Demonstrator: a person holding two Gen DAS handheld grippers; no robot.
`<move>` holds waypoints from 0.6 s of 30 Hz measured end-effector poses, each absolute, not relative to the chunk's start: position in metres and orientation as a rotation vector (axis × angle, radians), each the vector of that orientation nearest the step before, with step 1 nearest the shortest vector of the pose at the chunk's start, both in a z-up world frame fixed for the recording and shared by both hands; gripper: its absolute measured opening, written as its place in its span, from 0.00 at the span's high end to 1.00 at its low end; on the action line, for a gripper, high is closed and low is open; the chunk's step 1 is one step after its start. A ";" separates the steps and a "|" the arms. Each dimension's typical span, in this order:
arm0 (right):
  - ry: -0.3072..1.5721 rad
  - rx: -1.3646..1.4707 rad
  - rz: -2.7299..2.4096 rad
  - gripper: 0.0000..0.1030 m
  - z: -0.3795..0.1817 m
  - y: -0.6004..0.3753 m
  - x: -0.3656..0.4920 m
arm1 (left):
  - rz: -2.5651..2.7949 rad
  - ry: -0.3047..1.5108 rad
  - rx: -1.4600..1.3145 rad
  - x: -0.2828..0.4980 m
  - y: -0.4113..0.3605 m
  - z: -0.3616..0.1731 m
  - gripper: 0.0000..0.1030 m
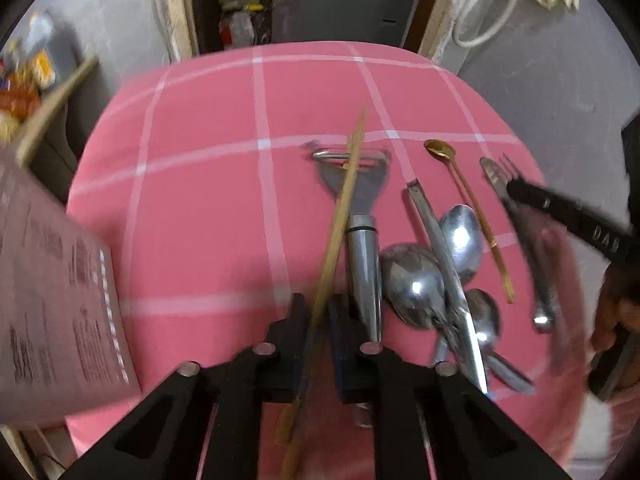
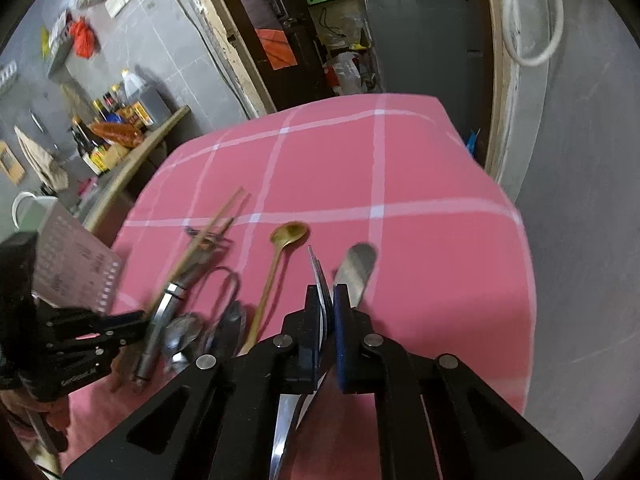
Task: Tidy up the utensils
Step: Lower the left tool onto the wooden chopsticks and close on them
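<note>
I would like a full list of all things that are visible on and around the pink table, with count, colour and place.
Tablecloth: one, pink with white lines, covers the table.
Chopsticks: a wooden pair, between the left pads, lying over the peeler.
Peeler: one, silver, centre.
Spoons: three, silver, heaped beside the peeler.
Tongs: one, silver, across the spoons.
Gold spoon: one, right of the heap.
Fork: one, silver, in the right gripper.
Knife: one, silver, beside the fork.
Printed card: one, pinkish, left edge.
Left gripper: black, shut.
Right gripper: black, shut.

Blurred by motion — printed text on the pink sheet (image 1: 60,280), unreadable. Cut off at the bottom edge — the fork (image 2: 320,280) handle and chopsticks (image 1: 340,216).
</note>
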State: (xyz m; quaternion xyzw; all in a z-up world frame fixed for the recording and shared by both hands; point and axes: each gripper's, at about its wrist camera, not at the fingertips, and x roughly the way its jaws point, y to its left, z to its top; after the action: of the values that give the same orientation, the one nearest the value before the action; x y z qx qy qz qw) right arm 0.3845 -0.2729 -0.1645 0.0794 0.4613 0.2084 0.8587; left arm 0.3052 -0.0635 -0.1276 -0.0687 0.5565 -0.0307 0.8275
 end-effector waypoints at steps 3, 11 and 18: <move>0.989 0.229 0.459 0.94 -0.166 -0.278 0.372 | -0.080 1.215 -0.202 0.292 -0.058 -0.123 0.93; 0.988 0.227 0.475 0.95 -0.169 -0.274 0.356 | -0.103 1.276 -0.198 0.286 -0.050 -0.133 0.91; 0.996 0.213 0.480 0.94 -0.167 -0.277 0.362 | -0.134 1.305 -0.095 0.309 -0.066 -0.132 0.85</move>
State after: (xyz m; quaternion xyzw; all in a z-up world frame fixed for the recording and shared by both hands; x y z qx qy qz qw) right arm 0.3618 -0.2774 -0.1673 0.1011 0.4722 0.2276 0.8456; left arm 0.3090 -0.0660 -0.1322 -0.0441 0.6065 -0.0623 0.7914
